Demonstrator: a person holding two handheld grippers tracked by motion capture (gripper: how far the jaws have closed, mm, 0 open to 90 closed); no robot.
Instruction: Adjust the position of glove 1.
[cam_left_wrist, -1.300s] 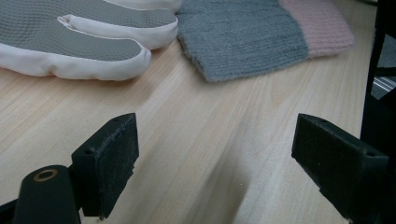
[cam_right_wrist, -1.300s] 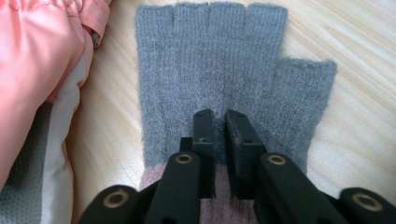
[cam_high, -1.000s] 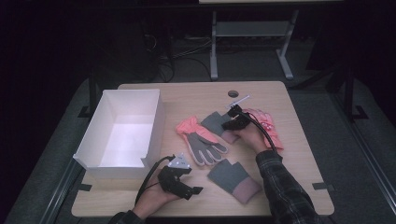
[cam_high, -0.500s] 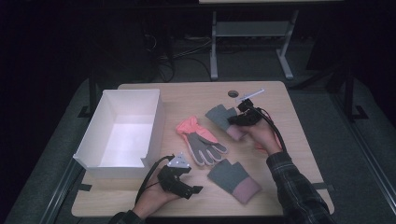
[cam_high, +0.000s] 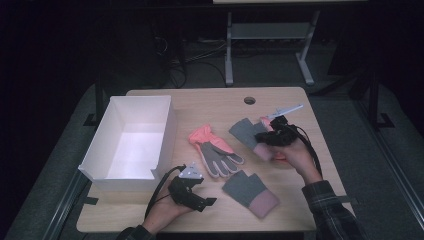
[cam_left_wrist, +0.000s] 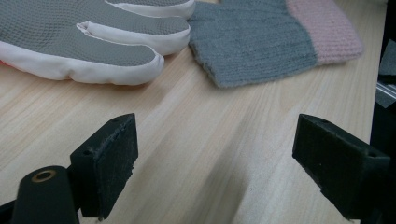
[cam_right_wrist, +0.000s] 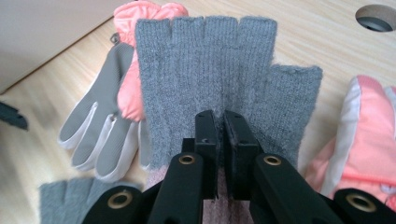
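Right gripper (cam_right_wrist: 215, 140) clenched on grey knit fingerless glove (cam_right_wrist: 219, 70), lifted above tabletop (cam_high: 210, 102) right of centre. Soft, light, limp; drapes freely. Pinch taken near palm fold, adequate. Left gripper (cam_left_wrist: 215, 168) released, resting idle near second grey glove (cam_left_wrist: 261, 42).

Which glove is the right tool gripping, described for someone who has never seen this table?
Start at the white box on the table's left and go right, past the coral and grey padded glove. The grey knitted fingerless glove with a pink cuff is pinched in the right tool. Its twin lies flat near the table's front edge.
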